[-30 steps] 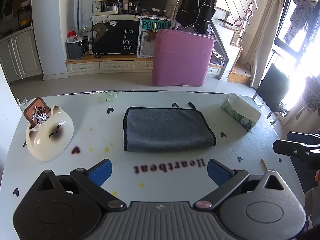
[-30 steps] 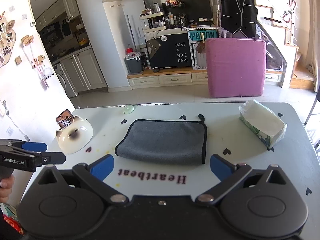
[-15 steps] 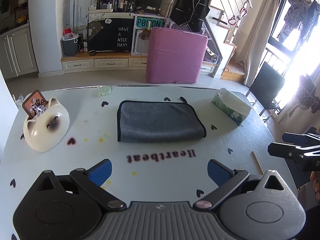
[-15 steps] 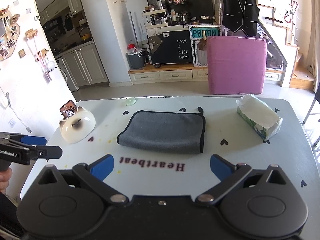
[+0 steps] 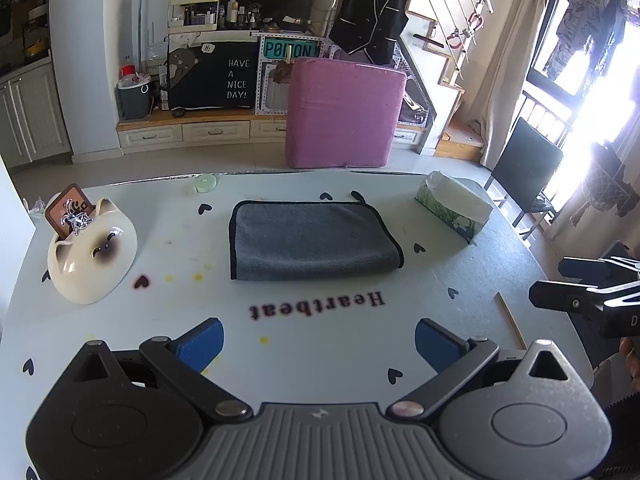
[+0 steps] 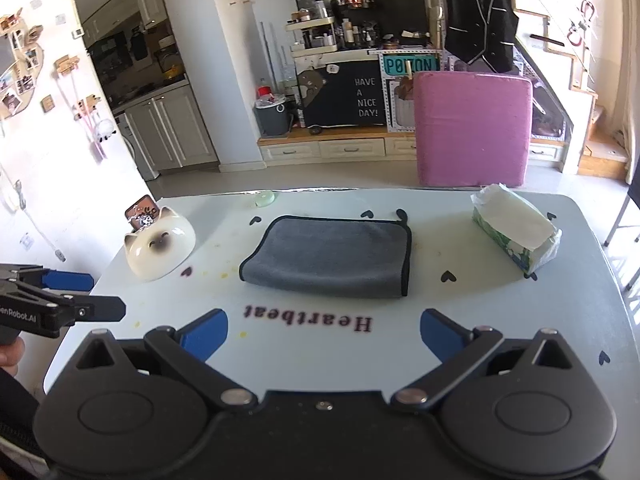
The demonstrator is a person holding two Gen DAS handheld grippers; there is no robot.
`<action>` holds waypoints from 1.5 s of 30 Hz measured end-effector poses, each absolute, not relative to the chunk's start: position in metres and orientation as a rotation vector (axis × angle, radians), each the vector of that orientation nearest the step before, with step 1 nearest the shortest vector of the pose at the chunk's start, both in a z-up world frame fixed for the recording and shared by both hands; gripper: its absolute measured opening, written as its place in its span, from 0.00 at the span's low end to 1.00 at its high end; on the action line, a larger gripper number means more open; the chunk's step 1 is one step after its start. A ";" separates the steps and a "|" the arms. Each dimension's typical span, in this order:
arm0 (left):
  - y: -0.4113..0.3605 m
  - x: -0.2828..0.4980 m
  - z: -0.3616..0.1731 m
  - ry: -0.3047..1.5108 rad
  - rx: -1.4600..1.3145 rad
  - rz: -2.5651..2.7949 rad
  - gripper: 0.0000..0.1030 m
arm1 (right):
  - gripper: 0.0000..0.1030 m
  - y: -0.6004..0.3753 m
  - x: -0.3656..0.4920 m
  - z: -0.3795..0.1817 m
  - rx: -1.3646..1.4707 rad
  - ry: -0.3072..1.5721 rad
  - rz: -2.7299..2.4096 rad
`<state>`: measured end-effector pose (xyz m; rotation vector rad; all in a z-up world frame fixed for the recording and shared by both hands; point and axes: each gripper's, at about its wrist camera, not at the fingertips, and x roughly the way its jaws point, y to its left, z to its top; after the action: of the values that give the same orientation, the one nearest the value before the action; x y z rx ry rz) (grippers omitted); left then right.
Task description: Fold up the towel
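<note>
Looking from the left wrist, the left gripper (image 5: 316,340) hangs with jaws apart above the white table (image 5: 120,332), the folded grey towel (image 5: 312,240) lying farther off at centre. From the right wrist, the right gripper (image 6: 324,330) is likewise spread wide, holding nothing, with the towel (image 6: 330,256) lying between a cat-shaped bowl (image 6: 160,248) at left and a tissue pack (image 6: 516,232) at right.

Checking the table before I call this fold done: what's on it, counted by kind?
Grey towel: 1, folded flat
Tissue pack: 1
Cat-face holder: 1
Green disc: 1
Wooden stick: 1
Total: 5
</note>
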<state>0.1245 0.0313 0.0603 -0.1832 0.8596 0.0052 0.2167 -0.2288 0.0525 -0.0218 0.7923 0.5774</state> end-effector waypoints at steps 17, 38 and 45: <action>0.028 0.119 0.056 0.875 -0.189 -0.027 0.98 | 0.99 -0.228 0.206 0.056 -0.021 0.804 0.596; 0.028 0.119 0.054 0.877 -0.199 -0.034 0.98 | 0.99 -0.226 0.202 0.057 -0.018 0.811 0.607; 0.027 0.118 0.052 0.874 -0.202 -0.029 0.98 | 0.99 -0.225 0.202 0.057 -0.018 0.810 0.608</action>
<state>0.1177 0.0273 0.0524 -0.2020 0.8744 -0.0293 0.2021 -0.2254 0.0568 -0.0184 0.8102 0.6084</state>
